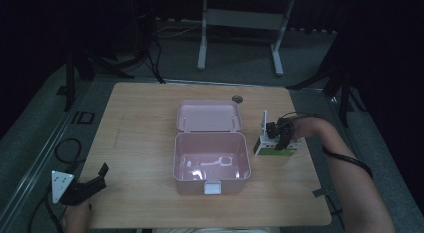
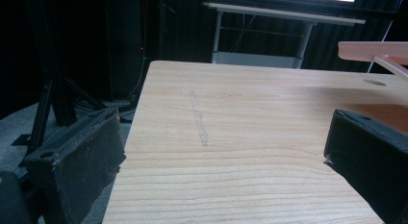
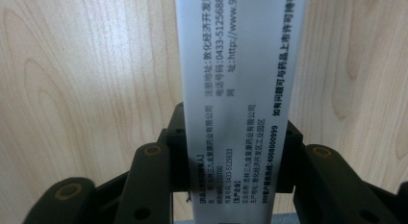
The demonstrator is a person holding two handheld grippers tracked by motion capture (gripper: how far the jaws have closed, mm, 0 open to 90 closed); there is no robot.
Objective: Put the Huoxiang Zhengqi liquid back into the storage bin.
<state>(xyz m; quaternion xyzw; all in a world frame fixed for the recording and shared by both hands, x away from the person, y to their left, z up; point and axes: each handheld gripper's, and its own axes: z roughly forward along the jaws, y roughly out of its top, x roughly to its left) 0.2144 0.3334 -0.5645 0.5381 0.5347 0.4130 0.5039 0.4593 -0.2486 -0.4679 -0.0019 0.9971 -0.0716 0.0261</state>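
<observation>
The small white and green carton (image 1: 276, 147) sits between the jaws of the right gripper (image 1: 283, 139), which are clamped on its two narrow sides, with the printed white face (image 3: 238, 89) running straight out ahead of them over bare wood. Gripping across the slim width looks like the sensible hold, since that is the span the jaws can close on. Just beyond the carton, to the side away from the forearm, stands the pink box (image 1: 211, 163), lid (image 1: 208, 115) thrown back flat and nothing visible inside, so I would guess the carton is meant for it. The left gripper (image 1: 92, 185) waits well apart near the table (image 1: 135, 123) corner, jaws spread wide on nothing, probably kept clear.
</observation>
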